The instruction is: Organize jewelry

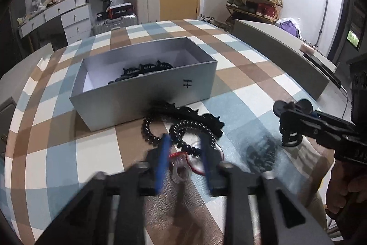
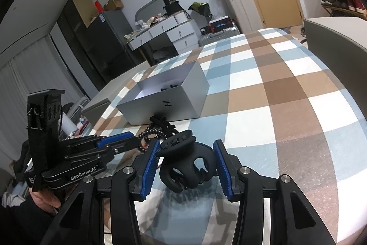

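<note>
Beside the grey box (image 1: 128, 95), open checked cloth (image 2: 286, 107) spreads to the table's edge.

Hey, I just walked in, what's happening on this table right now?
A person is sorting hair accessories and jewelry into a grey box on the checked tablecloth. The right gripper holds a black claw clip above the table. The left gripper hangs over the loose pile in front of the box, around a beaded bracelet, without a clear grip. Some black clips already lie in the box.
</note>
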`<action>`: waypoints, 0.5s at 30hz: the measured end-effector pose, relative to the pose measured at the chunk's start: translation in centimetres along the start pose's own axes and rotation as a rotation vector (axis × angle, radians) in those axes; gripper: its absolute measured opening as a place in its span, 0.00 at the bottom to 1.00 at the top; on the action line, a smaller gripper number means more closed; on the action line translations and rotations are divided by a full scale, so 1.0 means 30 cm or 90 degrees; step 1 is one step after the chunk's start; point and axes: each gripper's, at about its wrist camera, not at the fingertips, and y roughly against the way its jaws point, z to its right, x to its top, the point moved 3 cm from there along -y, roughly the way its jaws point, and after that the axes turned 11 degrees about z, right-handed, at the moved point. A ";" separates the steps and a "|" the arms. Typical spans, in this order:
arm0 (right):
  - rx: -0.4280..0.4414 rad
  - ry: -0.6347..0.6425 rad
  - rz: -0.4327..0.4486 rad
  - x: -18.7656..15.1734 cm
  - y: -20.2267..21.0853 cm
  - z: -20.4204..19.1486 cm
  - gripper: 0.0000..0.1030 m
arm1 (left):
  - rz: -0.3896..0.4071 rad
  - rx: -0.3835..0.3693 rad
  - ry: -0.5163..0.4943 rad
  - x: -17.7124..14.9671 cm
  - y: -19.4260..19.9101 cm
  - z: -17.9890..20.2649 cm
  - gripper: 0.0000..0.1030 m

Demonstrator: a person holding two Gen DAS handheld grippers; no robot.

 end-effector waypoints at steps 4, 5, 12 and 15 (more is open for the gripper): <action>0.001 -0.001 -0.003 -0.004 -0.005 0.001 0.45 | 0.032 -0.003 -0.020 0.021 0.010 0.013 0.74; 0.000 -0.001 -0.004 -0.005 -0.005 0.001 0.45 | 0.026 0.003 -0.035 0.025 0.001 0.024 0.74; 0.004 -0.002 -0.006 -0.010 -0.003 -0.001 0.45 | -0.016 0.007 -0.112 -0.006 -0.073 0.070 0.74; 0.005 -0.003 -0.006 -0.011 -0.002 -0.001 0.45 | -0.017 0.015 -0.120 -0.011 -0.072 0.068 0.74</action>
